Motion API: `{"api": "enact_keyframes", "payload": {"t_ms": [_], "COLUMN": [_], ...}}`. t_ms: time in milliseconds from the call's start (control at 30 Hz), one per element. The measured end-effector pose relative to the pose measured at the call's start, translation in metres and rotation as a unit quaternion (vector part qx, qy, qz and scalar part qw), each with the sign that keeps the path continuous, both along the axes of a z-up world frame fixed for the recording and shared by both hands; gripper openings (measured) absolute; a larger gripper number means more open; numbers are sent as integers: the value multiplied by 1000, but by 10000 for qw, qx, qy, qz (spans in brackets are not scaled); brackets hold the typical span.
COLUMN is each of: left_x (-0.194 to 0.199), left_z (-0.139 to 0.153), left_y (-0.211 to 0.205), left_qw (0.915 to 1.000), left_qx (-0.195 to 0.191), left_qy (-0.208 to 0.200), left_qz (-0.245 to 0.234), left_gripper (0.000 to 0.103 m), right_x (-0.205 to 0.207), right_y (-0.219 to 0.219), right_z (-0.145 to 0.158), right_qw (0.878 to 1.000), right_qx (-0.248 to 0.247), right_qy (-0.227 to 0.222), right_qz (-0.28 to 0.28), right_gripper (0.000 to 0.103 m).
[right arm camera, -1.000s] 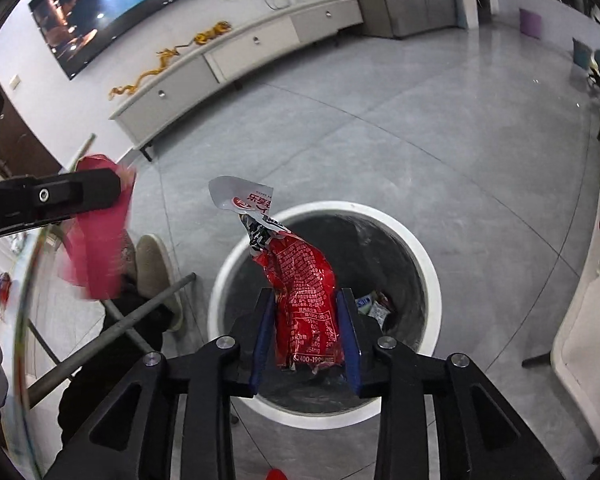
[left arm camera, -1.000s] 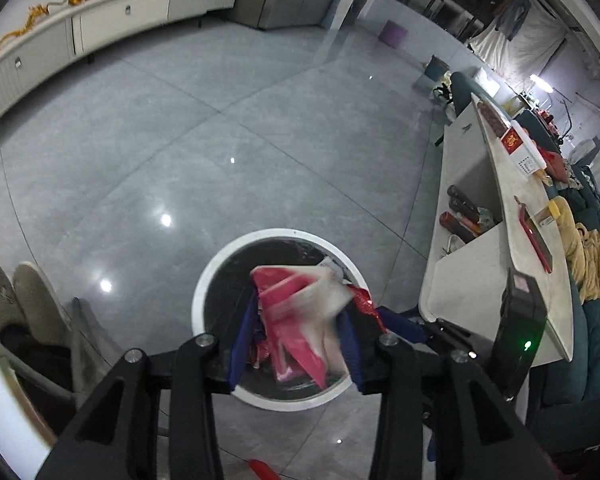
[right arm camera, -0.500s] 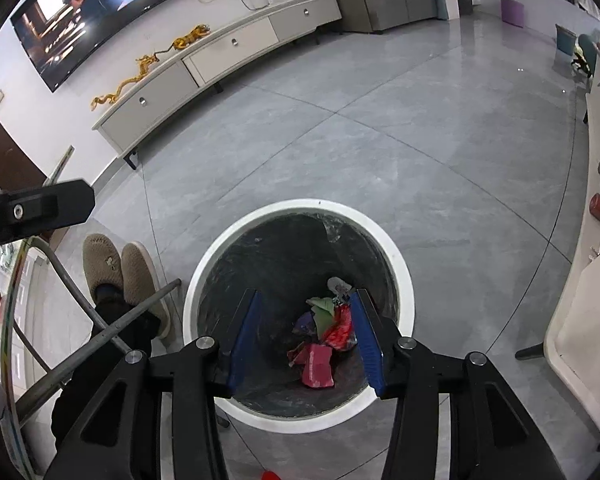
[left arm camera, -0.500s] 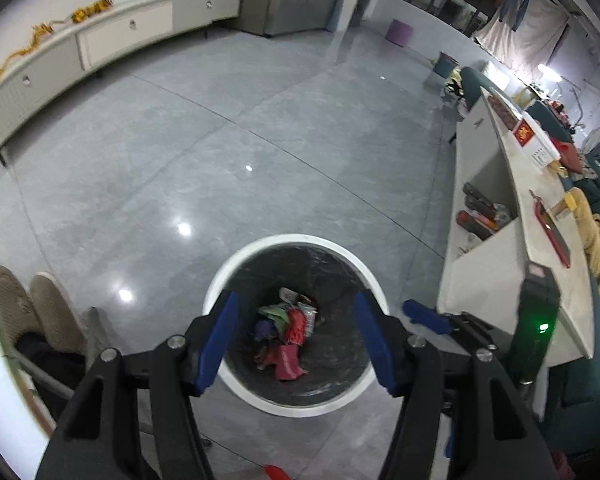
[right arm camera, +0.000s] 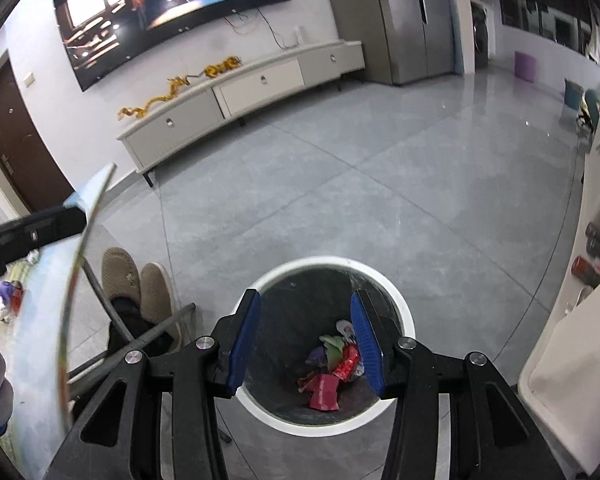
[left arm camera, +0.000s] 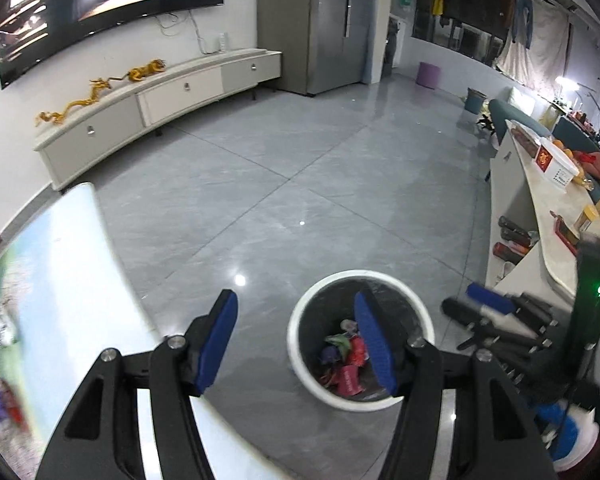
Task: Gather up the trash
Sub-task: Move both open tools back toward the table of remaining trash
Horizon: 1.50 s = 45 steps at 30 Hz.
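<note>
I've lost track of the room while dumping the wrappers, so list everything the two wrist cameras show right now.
trash bin: one, white rim, dark liner, on the floor below both grippers
wrappers: several, red, green, purple, at the bin's bottom
television: one, switched on, on the far wall
media cabinet: one, white, low, under the television
dragon ornament: one, golden, on the cabinet
tall cabinet: one, grey, right of the media cabinet
purple bin: one, far floor
counter: one, white, cluttered, at right
round table: one, pale, at left
slippers: two, beige, on the person's feet by the table
left gripper: jaws open, empty
right gripper: jaws open, empty
</note>
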<state>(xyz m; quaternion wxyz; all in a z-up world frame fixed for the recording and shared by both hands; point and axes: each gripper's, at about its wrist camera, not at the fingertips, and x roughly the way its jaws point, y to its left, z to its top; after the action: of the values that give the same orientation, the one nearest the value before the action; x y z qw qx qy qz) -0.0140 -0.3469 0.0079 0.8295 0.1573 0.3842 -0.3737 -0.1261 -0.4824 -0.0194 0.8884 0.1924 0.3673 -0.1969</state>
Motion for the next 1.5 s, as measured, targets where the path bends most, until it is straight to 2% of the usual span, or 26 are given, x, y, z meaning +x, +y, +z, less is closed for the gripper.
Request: {"api": "enact_keyframes", "payload": {"t_ms": [367,533,767,967,1033,1100,1200,1500], "left_x": [4,6,5,8,10,9,11,15], "left_z": [21,27,23,16,13,9,3,-6], "left_y": [103,149,212,280,302,324,351,426], "left_qw": [9963,9915,9798,9659,9606,9539,9450,9152], "left_qx": [-55,-113,-155,-231,-305,-327,-232,-380], "left_qy": [-261,-398,-556,-528,-454,-443,-502,-389], "left_qz": [812,1233,1917,2523,2726,2950,3223,3992], "left_gripper": [59,59,59,60,63,67,67,68], "right_x": [12,21,33,38,43,48,58,85], "right_y": [59,90,132,161,173,181,197,242], "right_z": [56,70,83,91,93,93,95,99], "right_qw": [9969,9936,9873,9817,9799,9781,9750,9645], "right_qx": [-322,-389,-486,-545,-548,-557,-549,-511], "right_qy": [-477,-608,-680,-720,-729,-729,-746,-804], "right_qz": [528,865,1351,1675,1776,1870,2018,2465], "right_gripper": [46,46,47,47,48,48,48,48]}}
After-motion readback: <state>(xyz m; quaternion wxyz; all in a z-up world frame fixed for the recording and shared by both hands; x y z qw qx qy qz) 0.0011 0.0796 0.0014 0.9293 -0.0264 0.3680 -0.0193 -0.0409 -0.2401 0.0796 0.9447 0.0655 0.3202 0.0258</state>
